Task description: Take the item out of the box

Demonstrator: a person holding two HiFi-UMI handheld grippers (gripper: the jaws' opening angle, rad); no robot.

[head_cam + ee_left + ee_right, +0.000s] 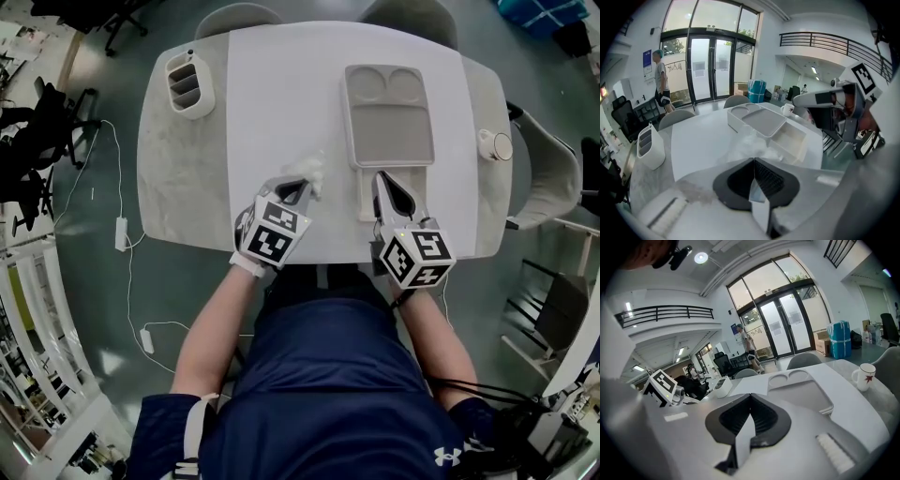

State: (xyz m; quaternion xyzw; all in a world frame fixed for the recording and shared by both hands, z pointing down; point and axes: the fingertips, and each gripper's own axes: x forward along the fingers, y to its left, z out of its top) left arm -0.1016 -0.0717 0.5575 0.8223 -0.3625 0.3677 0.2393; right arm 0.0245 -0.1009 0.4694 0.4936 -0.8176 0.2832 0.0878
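The pale surface [187,178] carries no print, and neither does the white sheet [281,94] laid down its middle. The person's dark shirt [328,412] has a small white logo at the hem, without words. A grey tray [389,122] with two round hollows lies beyond the right jaws. A white open box [367,197] sits just to the left of those jaws, touching the tray's near edge. The head view shows little of the box's inside. The left gripper view looks into it from the side, while the right gripper view does not show it at all. A white slotted holder [190,84] stands well off to the left of the left jaws.

The left gripper [302,187] slopes down toward the surface. Its jaws are pressed together on the near edge of the plastic-wrapped item [313,174]. The item is out of the box, bunched on the sheet between both pairs of jaws. The right gripper [380,176] points more level, with its jaws pressed together and nothing between them. Both marker cubes show black-and-white squares, not words.

The mug [863,376], to the right of the right jaws, shows a red star only in the right gripper view. Both gripper views show glass doors and a person standing by them, which the head view does not.
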